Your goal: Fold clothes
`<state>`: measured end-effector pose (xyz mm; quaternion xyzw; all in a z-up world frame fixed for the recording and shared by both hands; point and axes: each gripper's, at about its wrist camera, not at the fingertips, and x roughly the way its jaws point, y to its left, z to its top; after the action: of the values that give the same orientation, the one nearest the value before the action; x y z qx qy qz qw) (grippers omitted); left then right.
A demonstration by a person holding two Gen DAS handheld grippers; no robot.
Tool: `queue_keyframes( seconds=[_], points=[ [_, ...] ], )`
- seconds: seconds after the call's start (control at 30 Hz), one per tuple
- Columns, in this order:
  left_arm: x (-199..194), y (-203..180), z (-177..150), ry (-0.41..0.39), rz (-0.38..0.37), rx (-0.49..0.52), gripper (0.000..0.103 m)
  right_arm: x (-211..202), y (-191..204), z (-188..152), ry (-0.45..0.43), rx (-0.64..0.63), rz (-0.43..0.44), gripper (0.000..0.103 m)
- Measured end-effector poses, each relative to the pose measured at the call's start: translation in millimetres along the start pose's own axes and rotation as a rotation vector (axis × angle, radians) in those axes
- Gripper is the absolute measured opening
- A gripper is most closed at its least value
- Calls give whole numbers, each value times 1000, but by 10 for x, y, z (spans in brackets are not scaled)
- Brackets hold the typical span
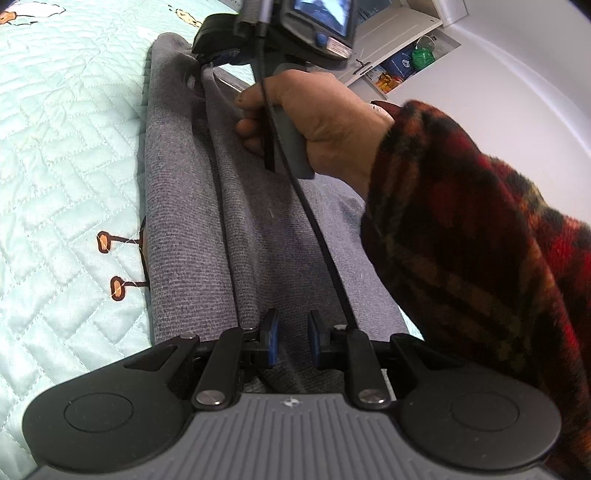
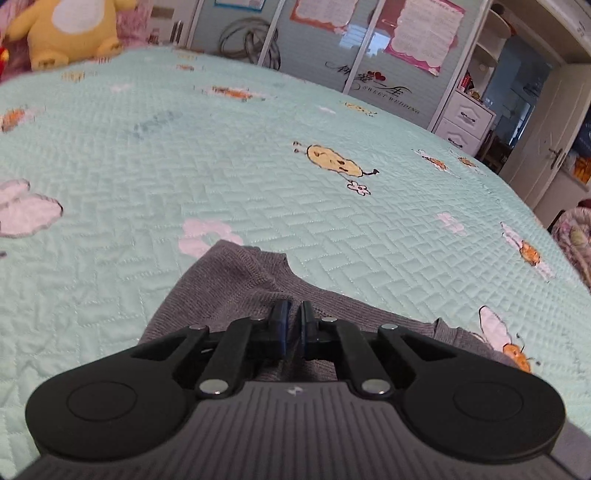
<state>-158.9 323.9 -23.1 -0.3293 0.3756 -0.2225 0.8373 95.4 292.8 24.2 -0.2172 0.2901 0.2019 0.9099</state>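
"SWEET WEDDING" wardrobe [image 2: 388, 99] behind; right gripper [image 2: 291, 325] pinches grey garment [image 2: 236, 280], left gripper [image 1: 291, 341] parted, empty.

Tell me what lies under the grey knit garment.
The grey knit garment lies on a mint quilted bedspread printed with small cartoon figures. Whether anything sits between them cannot be seen; the cloth covers it.

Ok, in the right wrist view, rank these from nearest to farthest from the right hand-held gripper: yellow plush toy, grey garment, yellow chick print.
1. Grey garment: directly under the right hand-held gripper, between its fingers.
2. Yellow chick print: ahead, slightly right, mid-bed on the quilt.
3. Yellow plush toy: far left, beyond the bed's far edge.
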Motion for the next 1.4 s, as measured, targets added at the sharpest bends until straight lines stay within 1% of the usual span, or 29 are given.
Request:
queue_keyframes(
  seconds=[0.07, 0.13, 0.2, 0.27, 0.33, 0.4, 0.5, 0.57, 0.63, 0.73, 0.8, 0.9, 0.97, 1.07, 1.1, 1.13, 1.17, 1.2, 1.23, 1.3, 1.37, 1.4],
  points=[
    [6, 3, -9, -1, -2, -2, 20, -67, -24, -26, -18, 16, 18, 8],
    [92, 110, 119, -5, -12, -15, 20, -132, -46, -54, -35, 29, 35, 8],
    [74, 145, 121, -12, -27, -37, 20, -170, -49, -94, -49, 14, 39, 8],
    [44, 164, 117, -21, -39, -49, 20, -145, -47, -130, -60, 15, 39, 8],
    [101, 125, 164, -35, -32, -43, 18, -89, -44, -171, -64, 26, 35, 8],
    [69, 92, 175, -67, -10, -42, 18, -67, -26, -229, -85, 23, 32, 9],
    [15, 128, 185, -130, 23, -90, 18, -81, -6, -308, -129, 23, 29, 10],
    [-118, 150, 177, -186, 35, -132, 18, -92, -21, -327, -140, 38, 35, 8],
    [-184, 175, 283, -260, 49, -155, 19, -98, -44, -350, -153, 56, 45, 6],
    [-232, 210, 461, -360, 64, -179, 19, -116, -151, -388, -178, 121, 82, 3],
    [-329, 179, 519, -409, 82, -195, 20, -143, -277, -430, -206, 193, 125, 2],
    [-416, 153, 634, -436, 138, -201, 27, -171, -408, -482, -243, 267, 179, 2],
    [-425, 178, 738, -436, 188, -214, 28, -172, -451, -498, -254, 291, 203, 2],
    [-367, 147, 869, -427, 210, -224, 28, -105, -497, -483, -221, 318, 251, 3],
    [-337, 117, 880, -424, 217, -213, 29, -80, -519, -479, -210, 330, 270, 7],
    [-322, 81, 872, -421, 222, -197, 30, -52, -569, -484, -199, 359, 306, 16],
    [-307, 45, 864, -418, 228, -181, 31, -52, -635, -514, -209, 402, 346, 22],
    [-255, 12, 884, -408, 236, -165, 32, -70, -733, -565, -236, 467, 390, 31],
    [-176, -20, 925, -392, 247, -149, 35, -79, -856, -625, -266, 549, 427, 32],
    [-9, -84, 1019, -359, 262, -118, 36, -58, -1124, -775, -318, 750, 502, 32],
    [182, -154, 1157, -324, 262, -83, 36, 12, -1360, -935, -344, 956, 576, 32],
    [270, -195, 1243, -323, 272, -53, 36, 51, -1466, -1015, -354, 1054, 614, 32]
  ],
)
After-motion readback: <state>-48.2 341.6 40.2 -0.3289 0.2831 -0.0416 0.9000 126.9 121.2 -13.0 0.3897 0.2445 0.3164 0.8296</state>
